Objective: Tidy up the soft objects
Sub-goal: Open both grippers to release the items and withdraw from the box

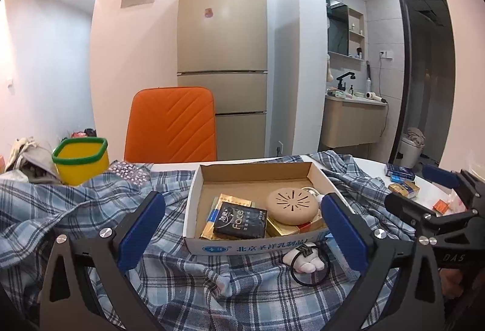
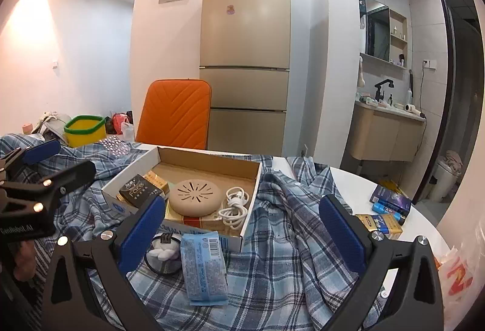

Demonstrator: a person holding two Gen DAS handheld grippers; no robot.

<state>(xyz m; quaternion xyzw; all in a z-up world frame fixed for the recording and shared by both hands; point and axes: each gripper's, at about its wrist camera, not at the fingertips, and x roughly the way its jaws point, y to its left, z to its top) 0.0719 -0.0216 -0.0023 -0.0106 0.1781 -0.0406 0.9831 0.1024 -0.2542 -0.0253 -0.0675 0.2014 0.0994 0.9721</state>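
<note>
A blue plaid shirt [image 1: 182, 279] [image 2: 288, 240] lies crumpled over the table. On it stands an open cardboard box [image 1: 248, 247] [image 2: 209, 155] holding a round beige pad, a black "face" packet, gold packets and a white cable [image 2: 235, 205]. In front of the box lie a black hair tie with a white plush charm [image 1: 304, 262] [image 2: 165, 252] and a light-blue packet [image 2: 203, 264]. My left gripper [image 1: 242, 203] is open just above the shirt, its fingers framing the box front. My right gripper [image 2: 242, 203] is open too, over the shirt beside the box's right corner.
A yellow bin with a green rim [image 1: 80, 161] and a rhinestone sheet [image 1: 130, 172] sit at the back left. Behind the table stands an orange chair [image 1: 171, 125]. Small blue and gold boxes [image 2: 388, 206] and a red-printed bag [image 2: 454, 276] lie on the white tabletop at the right.
</note>
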